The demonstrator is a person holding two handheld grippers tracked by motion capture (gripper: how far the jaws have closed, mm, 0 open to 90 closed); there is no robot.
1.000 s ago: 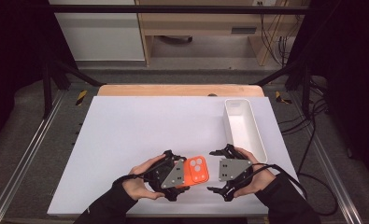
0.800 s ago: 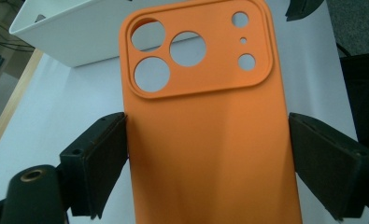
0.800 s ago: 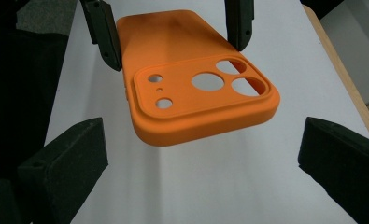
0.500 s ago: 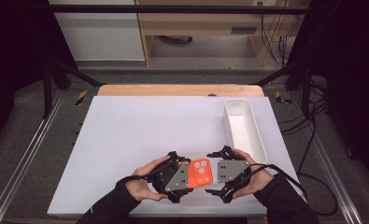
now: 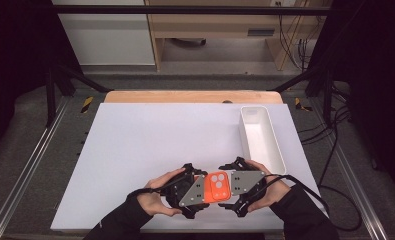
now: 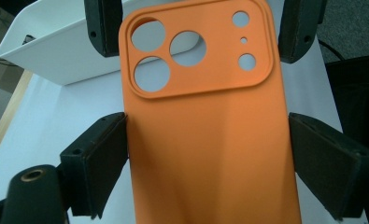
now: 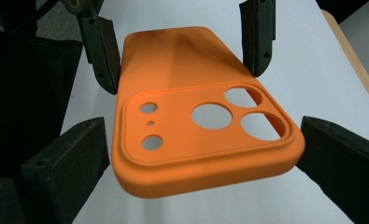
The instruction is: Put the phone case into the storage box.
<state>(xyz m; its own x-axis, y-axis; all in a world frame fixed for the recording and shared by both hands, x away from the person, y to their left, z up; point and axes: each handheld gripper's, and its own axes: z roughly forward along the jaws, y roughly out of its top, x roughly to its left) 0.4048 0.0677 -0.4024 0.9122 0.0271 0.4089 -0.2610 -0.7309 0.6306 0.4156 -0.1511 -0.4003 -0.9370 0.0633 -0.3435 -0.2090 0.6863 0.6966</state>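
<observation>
Since the earlier frames the two grippers have drawn together near the front edge of the white table surface (image 5: pixel 150 135), and the orange soft-rubber phone case with a raised camera-cutout panel (image 5: pixel 218 186) now spans between them, lifted clear of the table. Left gripper (image 5: pixel 201 187): in the left gripper view its two black pads (image 6: pixel 98 163) stand along the long edges of the plain end of the case (image 6: pixel 210 140), the left pad touching and the right pad at the edge with no visible gap; judged pinching the case across its width. Right gripper (image 5: pixel 231 184): its jaws have just been closing, with the camera-panel end of the case (image 7: pixel 205 121) between them; the pads (image 7: pixel 70 163) sit at the case's sides, contact apparent on the right, a thin sliver possibly open on the left. Handling judgement: light, flexible, matte and not slippery, not fragile, but an empty shell that would bow under hard squeezing; best taken by the long side edges, near the stiffer corners. Orientation: back face up, long axis running from gripper to gripper, camera panel toward the right gripper. To the right, well apart, stands a long white plastic tray (image 5: pixel 277 150).
</observation>
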